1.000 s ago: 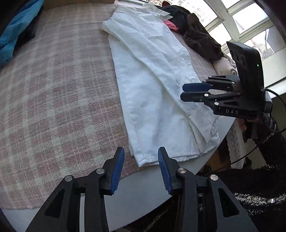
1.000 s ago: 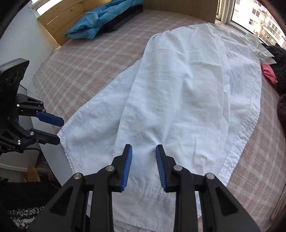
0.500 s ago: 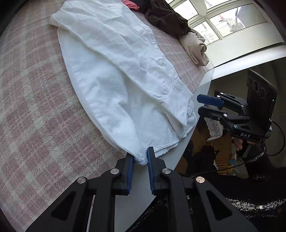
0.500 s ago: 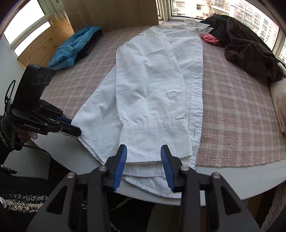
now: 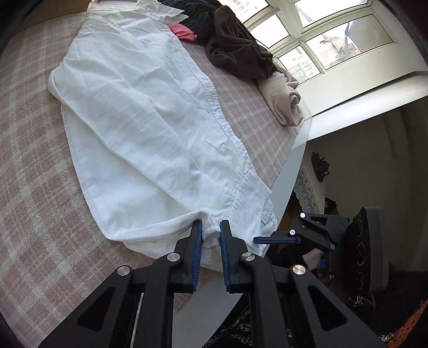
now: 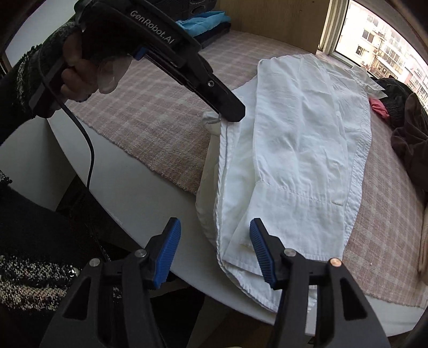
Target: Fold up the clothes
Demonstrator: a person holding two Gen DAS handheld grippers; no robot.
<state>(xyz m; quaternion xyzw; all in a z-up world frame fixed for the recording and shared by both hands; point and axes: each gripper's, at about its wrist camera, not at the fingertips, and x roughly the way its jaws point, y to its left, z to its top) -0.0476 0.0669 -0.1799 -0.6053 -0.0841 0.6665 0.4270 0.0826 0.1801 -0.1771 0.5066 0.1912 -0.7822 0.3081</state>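
Note:
A white shirt [image 5: 144, 120] lies lengthwise on the pink checked cloth [image 5: 32, 187], folded narrow, its hem at the table's near edge. My left gripper [image 5: 210, 232] is shut on a bunched corner of the hem and holds it lifted above the cloth. The right wrist view shows that same left gripper [image 6: 227, 116] pinching the white shirt [image 6: 302, 150], with a hand around its handle. My right gripper [image 6: 214, 234] stands open just off the table edge, its pads straddling the hem's other end without touching it. The right gripper [image 5: 272, 238] also shows at the left wrist view's lower right.
A dark brown garment [image 5: 238, 50], a red item [image 5: 183, 30] and a beige rolled garment [image 5: 283, 99] lie right of the shirt. Blue clothing [image 6: 206, 22] sits at the far side. The white table rim [image 6: 149, 203] runs along the near edge. Windows stand behind.
My left gripper, shut on the hem corner, has lifted it and drawn it over the shirt. My right gripper opened wider and dropped toward the hem at the table edge.

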